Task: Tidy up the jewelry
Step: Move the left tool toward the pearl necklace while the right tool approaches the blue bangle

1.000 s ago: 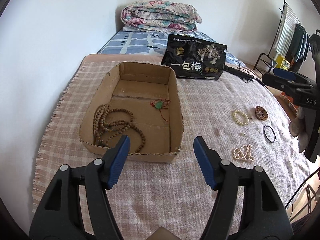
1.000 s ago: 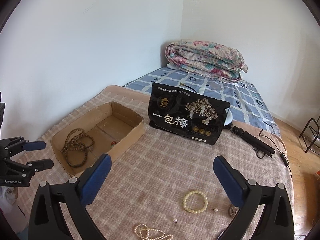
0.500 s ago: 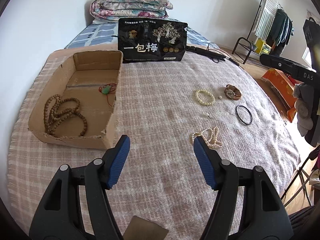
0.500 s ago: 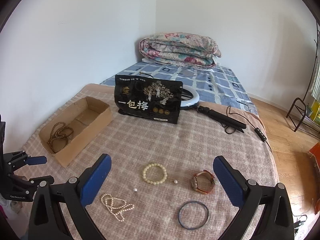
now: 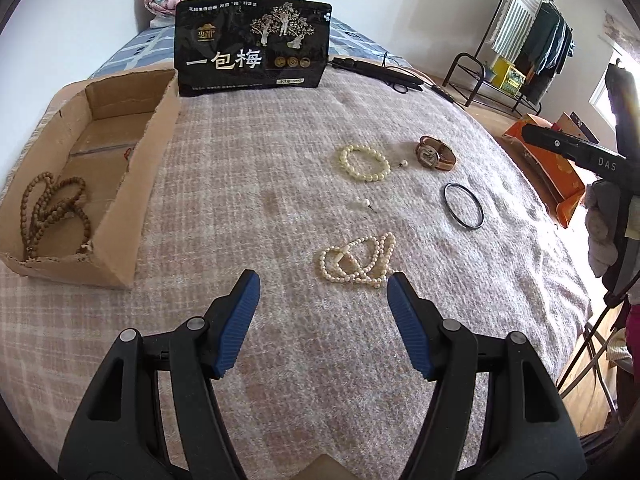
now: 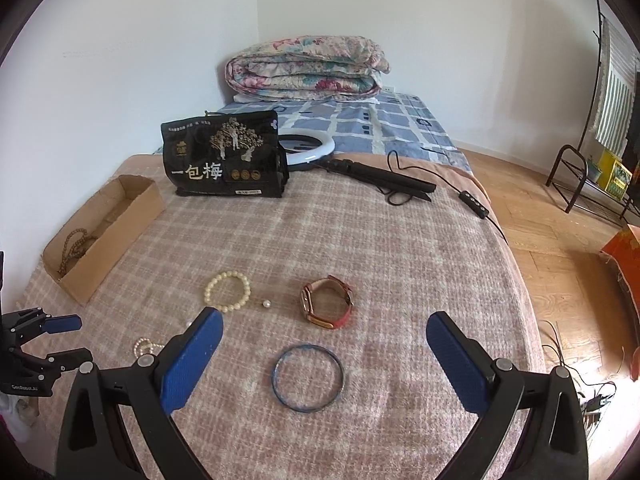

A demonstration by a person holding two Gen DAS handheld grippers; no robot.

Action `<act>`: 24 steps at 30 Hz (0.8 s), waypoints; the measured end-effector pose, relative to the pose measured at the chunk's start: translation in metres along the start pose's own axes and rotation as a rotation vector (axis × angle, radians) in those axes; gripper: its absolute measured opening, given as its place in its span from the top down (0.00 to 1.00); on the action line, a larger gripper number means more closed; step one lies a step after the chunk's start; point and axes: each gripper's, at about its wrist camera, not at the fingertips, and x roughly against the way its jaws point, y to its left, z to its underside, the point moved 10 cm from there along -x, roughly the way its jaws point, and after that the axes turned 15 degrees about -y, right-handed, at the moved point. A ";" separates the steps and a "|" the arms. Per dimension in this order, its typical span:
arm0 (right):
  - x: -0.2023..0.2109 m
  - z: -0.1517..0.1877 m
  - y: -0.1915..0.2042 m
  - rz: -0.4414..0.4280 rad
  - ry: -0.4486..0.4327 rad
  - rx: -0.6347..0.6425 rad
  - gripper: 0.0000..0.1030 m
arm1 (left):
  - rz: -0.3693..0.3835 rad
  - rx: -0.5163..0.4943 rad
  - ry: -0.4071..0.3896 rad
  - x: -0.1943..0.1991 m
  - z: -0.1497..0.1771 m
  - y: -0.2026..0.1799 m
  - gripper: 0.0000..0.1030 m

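Observation:
A cardboard box (image 5: 120, 216) on the left holds a brown bead necklace (image 5: 56, 208); it also shows in the right wrist view (image 6: 116, 232). On the pink blanket lie a pearl necklace (image 5: 356, 258), a cream bead bracelet (image 5: 364, 162) (image 6: 227, 291), a brown-strap watch (image 5: 434, 154) (image 6: 326, 307), a dark bangle (image 5: 463, 206) (image 6: 307, 378) and two loose pearls (image 5: 365, 202). My left gripper (image 5: 322, 304) is open and empty, just short of the pearl necklace. My right gripper (image 6: 324, 340) is open and empty, above the bangle and watch.
A black snack bag (image 5: 252, 46) stands at the back of the blanket. Behind it lie a ring light with its black stand and cable (image 6: 376, 176) and a folded quilt (image 6: 308, 68). A clothes rack (image 5: 520, 40) and an orange bag (image 5: 560, 172) stand at the right.
Both grippers have swung right, away from the box and towards the loose jewelry. The pearl necklace now lies just ahead of my left gripper; the bangle and watch lie between my right fingers.

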 end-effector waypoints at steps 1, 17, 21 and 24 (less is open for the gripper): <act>-0.001 0.005 -0.003 0.007 0.005 0.000 0.00 | 0.006 0.001 0.004 -0.003 0.002 -0.002 0.34; -0.030 0.073 -0.021 0.039 0.083 -0.013 0.00 | 0.028 0.000 0.073 -0.062 0.023 -0.027 0.34; -0.040 0.083 -0.019 0.042 0.100 -0.025 0.00 | 0.005 -0.045 0.058 -0.067 0.023 -0.031 0.34; -0.046 0.088 -0.016 0.039 0.109 -0.026 0.00 | -0.011 -0.071 0.047 -0.070 0.023 -0.032 0.34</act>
